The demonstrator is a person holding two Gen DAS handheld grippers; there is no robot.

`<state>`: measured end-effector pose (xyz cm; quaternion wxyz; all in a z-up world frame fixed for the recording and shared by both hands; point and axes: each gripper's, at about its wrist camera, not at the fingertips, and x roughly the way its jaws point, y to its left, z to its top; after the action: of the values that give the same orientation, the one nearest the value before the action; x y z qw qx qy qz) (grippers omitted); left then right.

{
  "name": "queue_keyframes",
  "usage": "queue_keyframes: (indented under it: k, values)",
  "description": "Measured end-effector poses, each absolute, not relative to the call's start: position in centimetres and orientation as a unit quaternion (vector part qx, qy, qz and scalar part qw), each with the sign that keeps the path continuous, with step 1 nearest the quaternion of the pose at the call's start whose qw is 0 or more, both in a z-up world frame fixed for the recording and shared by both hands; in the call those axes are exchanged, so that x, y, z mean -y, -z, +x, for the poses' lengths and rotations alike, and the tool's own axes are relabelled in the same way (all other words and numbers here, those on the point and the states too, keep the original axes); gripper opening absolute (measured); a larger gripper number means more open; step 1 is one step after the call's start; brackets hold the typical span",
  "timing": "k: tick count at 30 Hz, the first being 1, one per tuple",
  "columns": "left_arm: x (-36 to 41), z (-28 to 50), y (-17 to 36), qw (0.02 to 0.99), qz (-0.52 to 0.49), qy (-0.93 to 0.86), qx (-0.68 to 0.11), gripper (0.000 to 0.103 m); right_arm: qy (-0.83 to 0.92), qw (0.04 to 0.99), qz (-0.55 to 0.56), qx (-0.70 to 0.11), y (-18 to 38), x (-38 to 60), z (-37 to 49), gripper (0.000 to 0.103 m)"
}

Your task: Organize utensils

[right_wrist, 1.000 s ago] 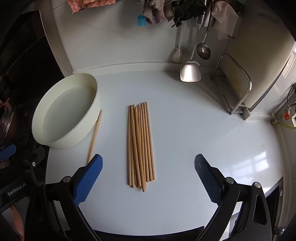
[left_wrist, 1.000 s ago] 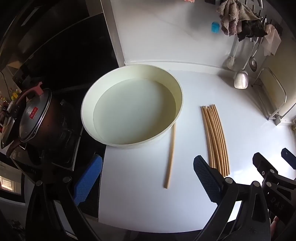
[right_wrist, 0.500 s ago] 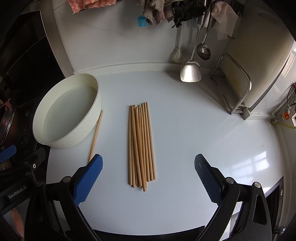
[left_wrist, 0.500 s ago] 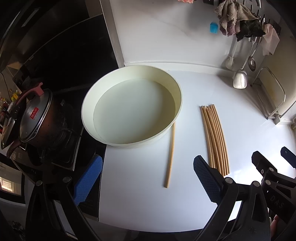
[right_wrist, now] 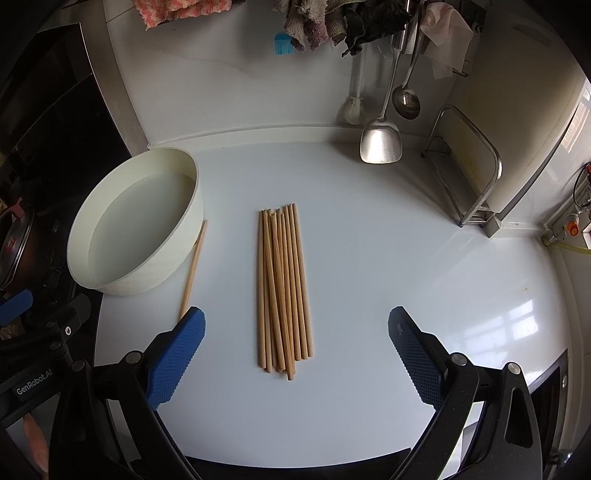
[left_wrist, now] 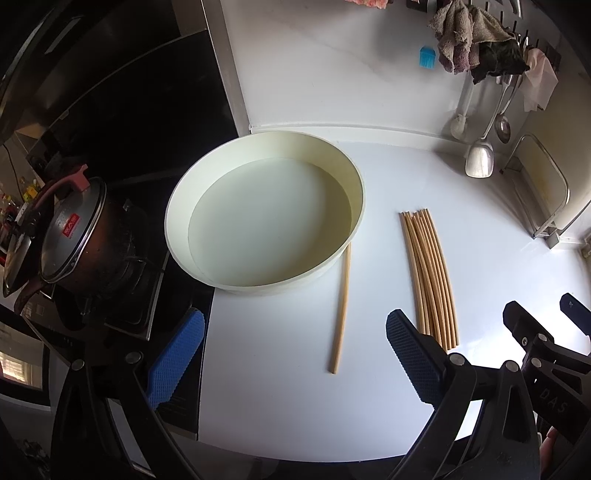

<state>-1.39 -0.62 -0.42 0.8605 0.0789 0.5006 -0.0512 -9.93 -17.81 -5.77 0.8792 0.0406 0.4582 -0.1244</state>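
A bundle of several wooden chopsticks (right_wrist: 282,288) lies side by side on the white counter; it also shows in the left wrist view (left_wrist: 428,275). One single chopstick (left_wrist: 341,306) lies apart, touching the side of a round cream basin (left_wrist: 356,192); both also show in the right wrist view, the chopstick (right_wrist: 194,267) and the basin (right_wrist: 197,199). My left gripper (left_wrist: 291,354) is open and empty, just short of the single chopstick's near end. My right gripper (right_wrist: 295,356) is open and empty, its fingers either side of the bundle's near end.
A dark pot with a lid (left_wrist: 70,236) sits on the stove left of the counter. A metal spatula (right_wrist: 380,142), a ladle (right_wrist: 406,101) and cloths (right_wrist: 332,22) hang on the back wall. A metal rack (right_wrist: 469,173) stands at the right.
Both grippers have drifted slightly; the view of the chopsticks and basin has barely shifted. Nothing was taken hold of or moved.
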Motion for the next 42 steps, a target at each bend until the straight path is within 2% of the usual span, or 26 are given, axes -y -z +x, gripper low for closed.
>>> queue_keyframes:
  k: [42]
  values:
    - [0.48,-1.32,0.04,0.862,0.078,0.052,-0.499,0.097,0.123,0.881,0.038,-0.455,5.23,17.76,-9.84,0.095]
